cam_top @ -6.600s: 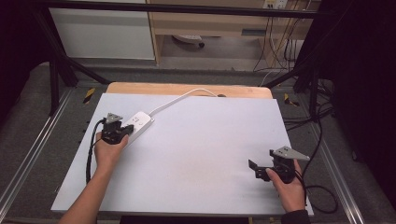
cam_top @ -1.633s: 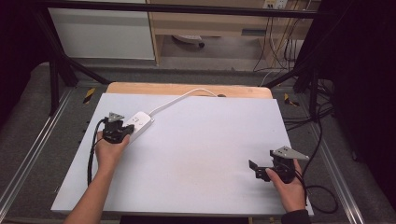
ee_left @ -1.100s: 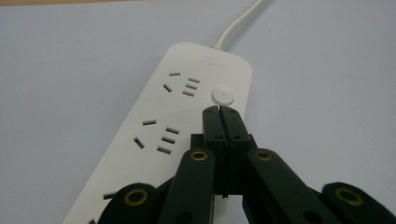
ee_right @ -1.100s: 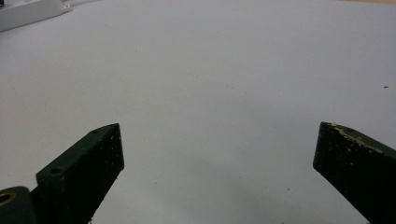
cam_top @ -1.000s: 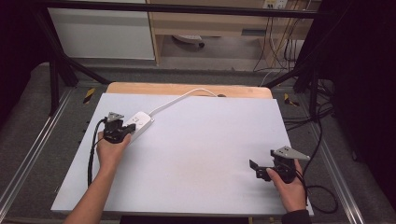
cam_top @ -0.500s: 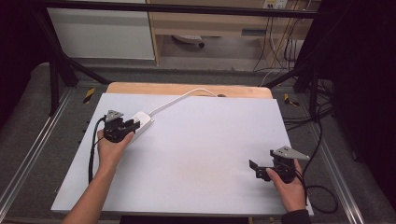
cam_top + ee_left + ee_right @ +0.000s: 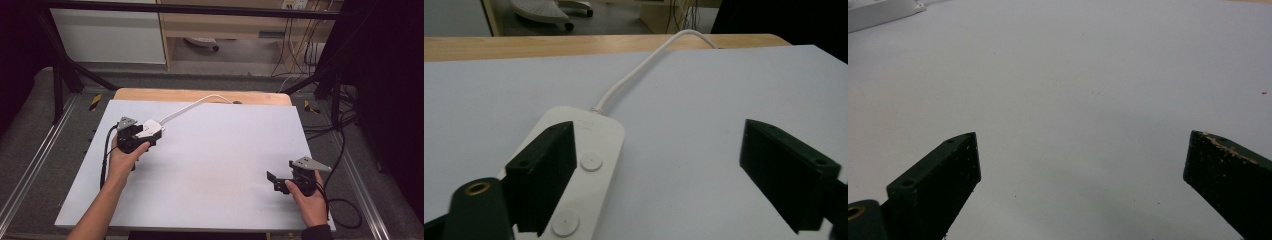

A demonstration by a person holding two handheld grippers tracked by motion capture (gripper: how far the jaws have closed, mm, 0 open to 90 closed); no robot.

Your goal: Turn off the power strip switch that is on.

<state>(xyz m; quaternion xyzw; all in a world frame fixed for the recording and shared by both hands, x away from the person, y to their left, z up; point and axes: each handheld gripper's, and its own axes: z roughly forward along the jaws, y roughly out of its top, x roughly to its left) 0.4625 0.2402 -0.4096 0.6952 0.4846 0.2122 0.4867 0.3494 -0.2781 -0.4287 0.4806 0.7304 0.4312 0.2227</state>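
Observation:
A flat white device (image 7: 151, 131) with round buttons lies at the board's far left, and its white cord (image 7: 195, 104) runs off toward the back edge. My left gripper (image 7: 150, 139) rests right at it, held by a hand. Its jaws have just been opening and now stand wide apart. In the left gripper view the device (image 7: 594, 142) lies under the left jaw and reaches partly into the gap, while the left gripper (image 7: 659, 150) presses on nothing. The cord (image 7: 644, 65) curves away ahead. My right gripper (image 7: 273, 179) sits at the near right, and there the right gripper (image 7: 1083, 165) is open over bare board.
A white board (image 7: 220, 165) covers a wooden table (image 7: 200, 95) whose far strip shows. Black frame bars stand around it, and metal rails run along both sides. Cables (image 7: 340, 150) trail on the floor at the right. Furniture stands behind the table.
The left gripper's jaws have spread apart at the white device, and that hand has shifted only slightly. The right hand and its gripper have kept still.

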